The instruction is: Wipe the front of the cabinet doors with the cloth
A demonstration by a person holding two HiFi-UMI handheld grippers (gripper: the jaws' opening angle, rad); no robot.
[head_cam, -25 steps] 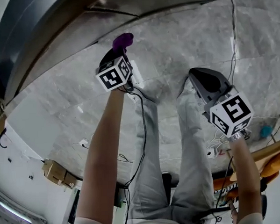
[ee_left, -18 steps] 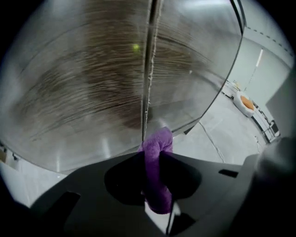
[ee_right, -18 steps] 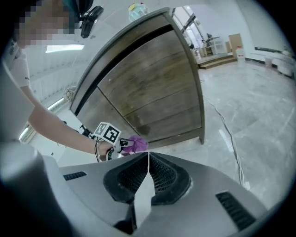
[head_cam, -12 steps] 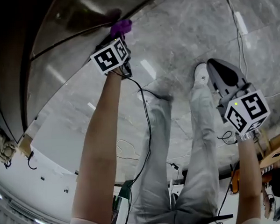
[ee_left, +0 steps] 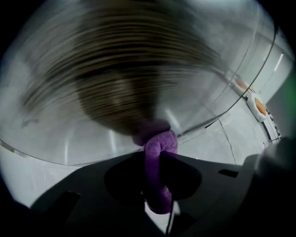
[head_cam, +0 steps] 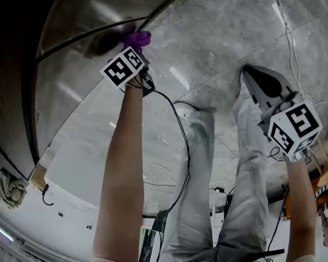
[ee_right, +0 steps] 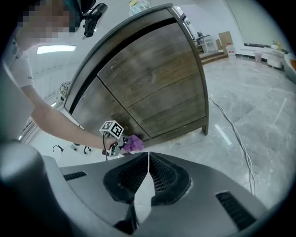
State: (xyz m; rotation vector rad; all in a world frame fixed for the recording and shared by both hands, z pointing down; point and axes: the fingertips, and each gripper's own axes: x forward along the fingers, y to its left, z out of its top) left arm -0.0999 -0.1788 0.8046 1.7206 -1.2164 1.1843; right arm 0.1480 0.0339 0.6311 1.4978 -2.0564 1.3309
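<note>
L hand-held gripper is clamped mid-fold on the purple cloth, likely soft, light & floppy, against the cabinet door just ahead; R hand-held gripper jaws together, empty.

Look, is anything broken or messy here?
Nothing looks broken. The cabinet doors sit shut and whole, and the purple cloth is pinched in the left tool, low at the cabinet front. The only untidy thing is a loose cable trailing across the floor.
</note>
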